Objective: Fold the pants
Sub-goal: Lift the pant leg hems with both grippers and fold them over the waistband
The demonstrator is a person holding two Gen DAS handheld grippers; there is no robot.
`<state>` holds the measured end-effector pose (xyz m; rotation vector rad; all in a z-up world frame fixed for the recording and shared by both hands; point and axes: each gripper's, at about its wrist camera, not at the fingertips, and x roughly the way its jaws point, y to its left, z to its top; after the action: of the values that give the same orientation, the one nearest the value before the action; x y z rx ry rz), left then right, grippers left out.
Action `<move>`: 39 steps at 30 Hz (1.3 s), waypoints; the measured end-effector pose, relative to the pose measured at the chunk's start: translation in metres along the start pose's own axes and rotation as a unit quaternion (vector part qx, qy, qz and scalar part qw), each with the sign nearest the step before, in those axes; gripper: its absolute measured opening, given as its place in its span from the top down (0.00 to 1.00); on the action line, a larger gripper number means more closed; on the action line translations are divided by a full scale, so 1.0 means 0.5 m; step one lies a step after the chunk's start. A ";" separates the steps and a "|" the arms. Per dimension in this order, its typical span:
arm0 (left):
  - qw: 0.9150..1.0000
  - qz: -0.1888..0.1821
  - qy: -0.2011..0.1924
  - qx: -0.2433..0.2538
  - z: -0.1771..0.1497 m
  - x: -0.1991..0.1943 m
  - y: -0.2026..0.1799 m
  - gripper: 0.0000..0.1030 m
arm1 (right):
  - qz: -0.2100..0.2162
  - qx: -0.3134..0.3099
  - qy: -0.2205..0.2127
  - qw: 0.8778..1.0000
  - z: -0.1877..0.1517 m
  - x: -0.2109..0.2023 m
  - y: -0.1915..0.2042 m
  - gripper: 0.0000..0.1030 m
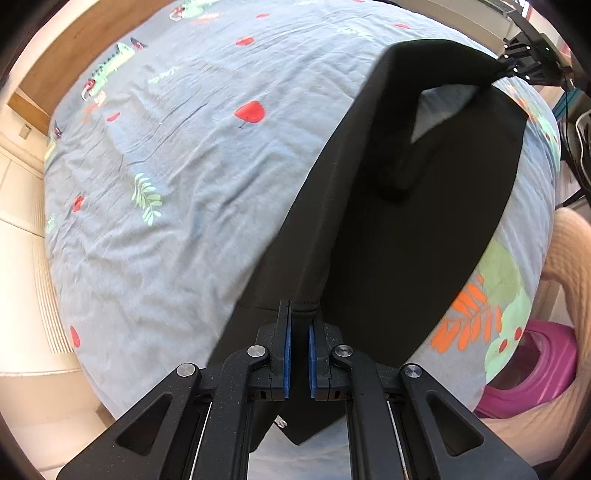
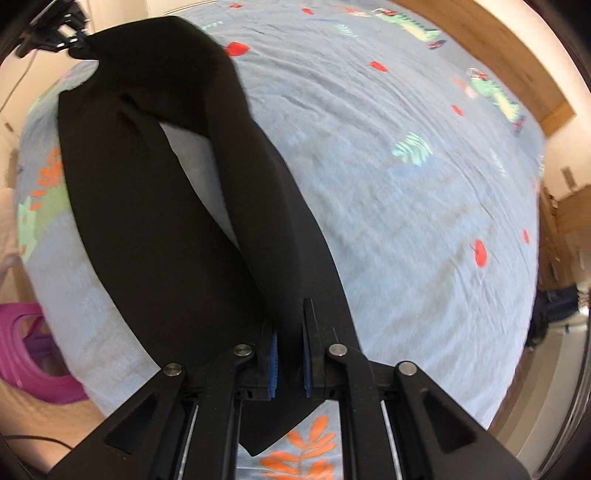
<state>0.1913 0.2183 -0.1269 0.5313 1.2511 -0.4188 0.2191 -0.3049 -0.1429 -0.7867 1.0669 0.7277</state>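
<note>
- Left wrist view: the left gripper (image 1: 299,332) is seen clamped narrowly on a bunched edge of the black pants (image 1: 406,221), the cloth being pinched between its blue pads (image 1: 287,354).
- The pants are held lifted at that edge, while the rest of the garment is spread over the blue printed bedsheet (image 1: 184,184); a corner of the cloth hangs below the jaws.
- The right gripper (image 1: 517,68) is seen at the far top right, where another end of the same raised edge is held, so the fabric is stretched between the two grips, presumably so that one half can be carried over the other.
- A loop of sheet is left showing through where the lifted layer arches.
- Right wrist view: the right gripper (image 2: 290,347) is closed tightly on a fold of the pants (image 2: 147,221), with cloth trapped between its pads.
- The left gripper (image 2: 70,35) appears at the top left, gripping the far end of the strip.
- The garment lies toward the bed's near edge, beside a pink object (image 2: 26,350) on the floor.
</note>
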 end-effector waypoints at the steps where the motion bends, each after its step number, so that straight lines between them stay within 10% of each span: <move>1: 1.000 0.004 -0.006 -0.007 -0.013 0.008 -0.011 0.95 | -0.014 0.010 -0.008 1.000 -0.014 -0.005 0.009 1.00; 21: 0.996 -0.039 0.011 -0.085 -0.092 0.122 -0.110 0.95 | -0.122 -0.053 0.029 0.991 -0.115 0.067 0.128 1.00; 39: 0.986 -0.031 0.020 -0.165 -0.131 0.208 -0.125 0.81 | -0.120 -0.030 0.046 0.991 -0.182 0.101 0.153 1.00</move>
<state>0.1323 0.2055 -0.2509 0.2204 1.3449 -0.2453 0.1290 -0.3338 -0.2309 -0.9884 1.0145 0.5255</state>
